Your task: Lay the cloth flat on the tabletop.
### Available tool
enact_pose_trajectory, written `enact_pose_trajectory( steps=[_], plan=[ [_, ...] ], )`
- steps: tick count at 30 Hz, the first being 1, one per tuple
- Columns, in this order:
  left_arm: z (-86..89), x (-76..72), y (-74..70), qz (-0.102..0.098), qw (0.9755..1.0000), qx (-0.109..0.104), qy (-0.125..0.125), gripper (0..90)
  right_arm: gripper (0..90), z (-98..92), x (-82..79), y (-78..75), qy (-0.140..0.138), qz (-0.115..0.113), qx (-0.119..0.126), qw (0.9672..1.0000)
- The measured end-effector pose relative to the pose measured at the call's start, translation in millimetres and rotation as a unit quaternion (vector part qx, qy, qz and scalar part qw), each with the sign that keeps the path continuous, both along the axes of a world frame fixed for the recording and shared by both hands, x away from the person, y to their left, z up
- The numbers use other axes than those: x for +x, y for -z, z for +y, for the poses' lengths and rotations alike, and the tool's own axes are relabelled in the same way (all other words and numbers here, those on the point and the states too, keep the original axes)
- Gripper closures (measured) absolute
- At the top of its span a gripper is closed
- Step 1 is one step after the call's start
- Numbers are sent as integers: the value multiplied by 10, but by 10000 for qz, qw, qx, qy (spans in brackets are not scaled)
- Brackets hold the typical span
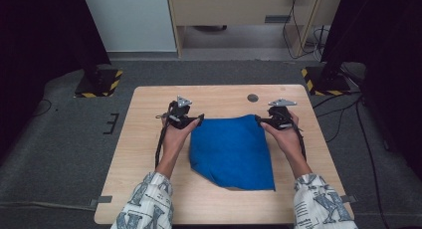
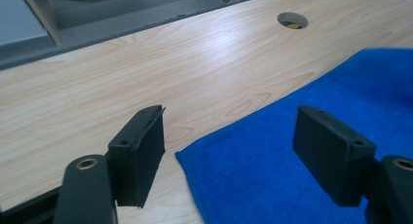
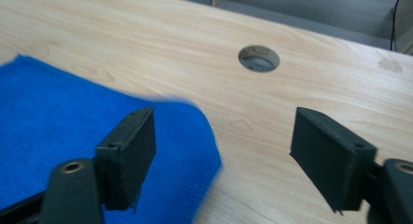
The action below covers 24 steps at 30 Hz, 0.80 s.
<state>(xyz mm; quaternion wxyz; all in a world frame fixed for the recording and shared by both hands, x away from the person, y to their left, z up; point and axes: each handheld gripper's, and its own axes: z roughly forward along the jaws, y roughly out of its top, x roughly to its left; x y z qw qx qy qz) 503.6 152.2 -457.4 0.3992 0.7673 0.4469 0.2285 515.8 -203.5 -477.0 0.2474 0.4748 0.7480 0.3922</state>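
A blue cloth (image 1: 232, 152) lies folded flat in the middle of the wooden table (image 1: 149, 139). My left gripper (image 1: 193, 120) is at the cloth's far left corner and my right gripper (image 1: 263, 121) at its far right corner. In the left gripper view the left gripper (image 2: 229, 151) stands open, and the cloth's corner (image 2: 272, 175) lies on the table below the gap, free of the pads. In the right gripper view the right gripper (image 3: 224, 158) is open too, with the cloth's corner (image 3: 185, 136) resting below its left pad, untouched.
A round cable hole (image 1: 253, 97) sits in the table beyond the cloth. Two black stands with yellow-striped bases (image 1: 99, 83) flank the table's far side on grey carpet. Cables (image 1: 343, 114) trail on the floor to the right.
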Motion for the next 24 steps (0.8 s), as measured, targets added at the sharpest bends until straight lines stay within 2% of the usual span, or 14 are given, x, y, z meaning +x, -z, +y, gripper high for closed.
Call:
enact_pose_trajectory(
  steps=[2,5,12,16,18,24],
  plan=[
    [29,-27,-17,-27,10000,31,25,266,177,-13,18,5,26,90,-90,9999],
    [69,-54,-27,-30,10000,-5,80,241,176,-22,10,0,18,148,-117,9998],
    [169,-103,-64,-48,10000,-19,71,182,219,74,-64,-85,-195,34,-125,9997],
    [214,-135,-91,-87,9999,-25,111,149,273,115,-118,-137,-331,36,-90,9994],
    [231,-146,-101,-107,9998,-52,126,140,331,132,-152,-150,-398,-1,-91,9992],
    [249,-142,-91,-86,9998,-31,168,122,441,190,-214,-145,-608,1,-77,9981]
  ],
)
